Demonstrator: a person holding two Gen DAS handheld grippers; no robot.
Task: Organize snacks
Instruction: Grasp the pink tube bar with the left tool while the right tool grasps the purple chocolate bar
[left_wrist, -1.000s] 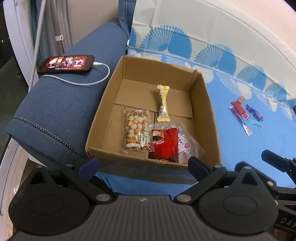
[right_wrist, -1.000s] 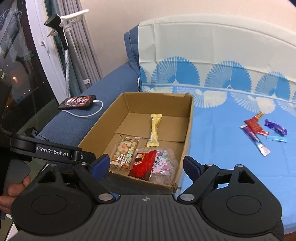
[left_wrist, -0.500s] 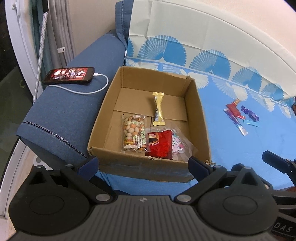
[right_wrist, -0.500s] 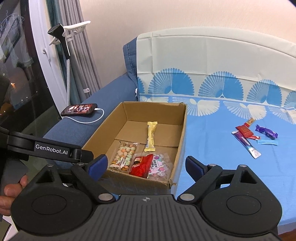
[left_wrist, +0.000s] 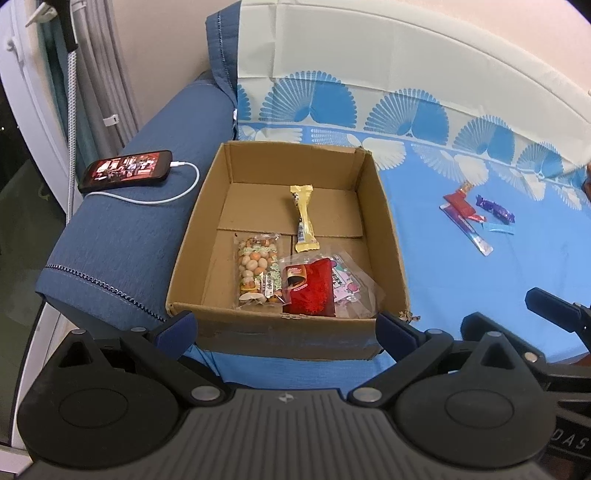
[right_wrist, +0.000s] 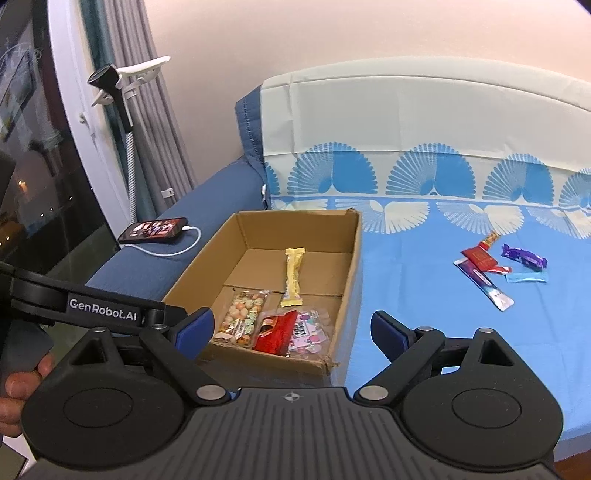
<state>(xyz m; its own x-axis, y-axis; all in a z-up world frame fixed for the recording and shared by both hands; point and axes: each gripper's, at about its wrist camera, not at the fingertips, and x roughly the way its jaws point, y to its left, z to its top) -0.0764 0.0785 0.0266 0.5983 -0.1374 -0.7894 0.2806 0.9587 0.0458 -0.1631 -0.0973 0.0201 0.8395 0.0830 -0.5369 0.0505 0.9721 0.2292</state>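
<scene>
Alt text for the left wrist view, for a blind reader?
An open cardboard box on a blue sofa holds four snack packets; more wrapped snacks lie on the cushion beside it. The open left claw hovers empty before the box.

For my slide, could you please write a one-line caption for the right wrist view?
Open right gripper faces a cardboard box holding four snacks, with loose snacks waiting on the blue sheet.

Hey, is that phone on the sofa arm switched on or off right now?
On. The phone shows a lit, colourful screen, with a white cable plugged into its end.
</scene>
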